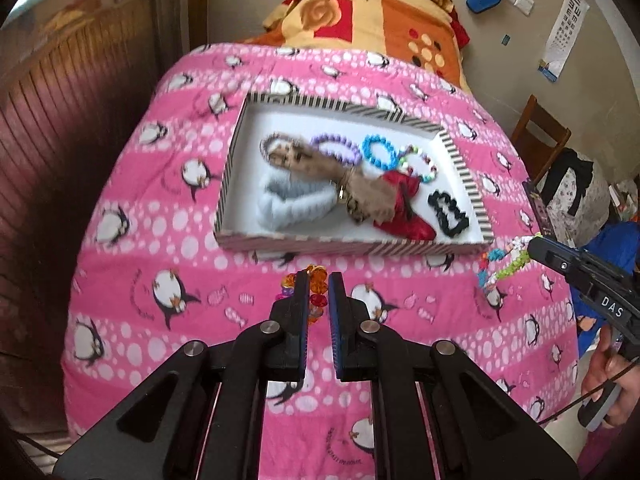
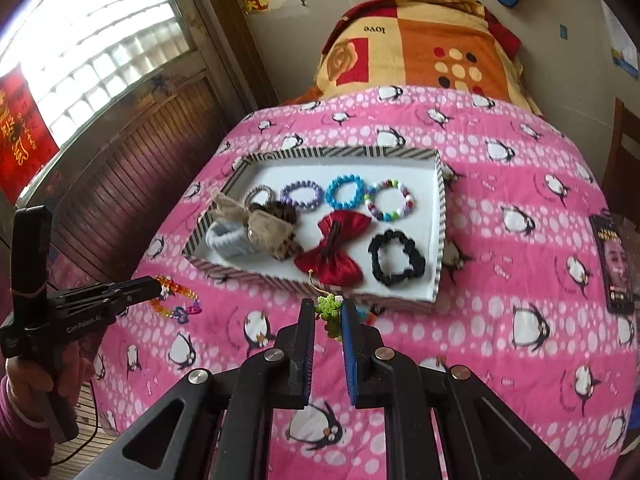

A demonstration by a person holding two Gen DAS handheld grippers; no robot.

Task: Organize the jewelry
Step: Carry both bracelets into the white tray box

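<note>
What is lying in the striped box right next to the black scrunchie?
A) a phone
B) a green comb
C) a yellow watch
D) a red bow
D: in the right wrist view the red bow lies just left of the black scrunchie on the white floor of the box.

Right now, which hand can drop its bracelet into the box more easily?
Probably the right gripper: its green bracelet hangs right at the box edge. The left gripper holds its orange bracelet farther away.
</note>
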